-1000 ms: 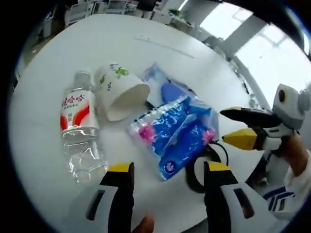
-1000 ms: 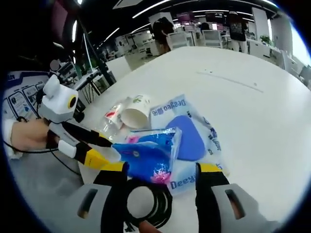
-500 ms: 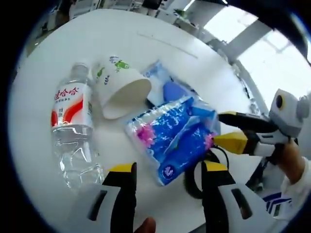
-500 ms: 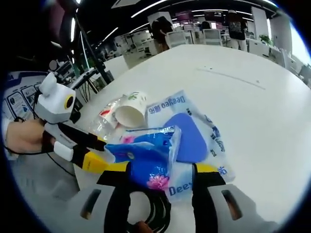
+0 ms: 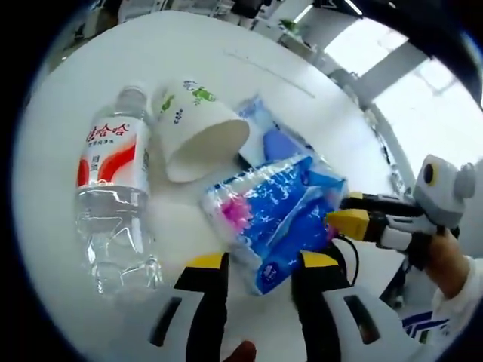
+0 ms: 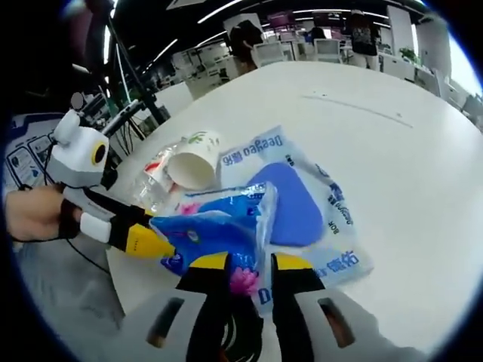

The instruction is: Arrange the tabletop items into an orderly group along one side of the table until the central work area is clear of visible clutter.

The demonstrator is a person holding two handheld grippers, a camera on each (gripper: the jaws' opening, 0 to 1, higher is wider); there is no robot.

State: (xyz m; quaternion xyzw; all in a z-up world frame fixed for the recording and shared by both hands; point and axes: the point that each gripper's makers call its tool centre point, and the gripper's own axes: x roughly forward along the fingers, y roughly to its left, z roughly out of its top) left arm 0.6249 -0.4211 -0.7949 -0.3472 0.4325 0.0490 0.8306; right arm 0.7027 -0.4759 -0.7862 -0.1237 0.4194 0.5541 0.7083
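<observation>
A blue tissue pack (image 5: 268,215) lies on the white table (image 5: 189,53), over a clear Deeyeo bag (image 6: 317,188) holding a blue pad. My left gripper (image 5: 262,262) has its yellow-tipped jaws drawn in on the pack's near corner. My right gripper (image 6: 249,262) is closed on the pack's other end, by the pink flower print. It enters the left gripper view from the right, its yellow fingertip (image 5: 349,223) against the pack. In the right gripper view the left gripper's fingertip (image 6: 143,241) touches the pack (image 6: 219,226).
A clear water bottle (image 5: 113,188) with a red label lies on its side at the left. Beside it a paper cup (image 5: 198,136) is tipped over. A black cable coil (image 6: 243,332) lies under the pack near the table edge. Desks and people stand far behind.
Both grippers' jaws have narrowed from wide open onto the two ends of the blue pack. Both cameras have moved closer to it. The bottle and cup have not moved.
</observation>
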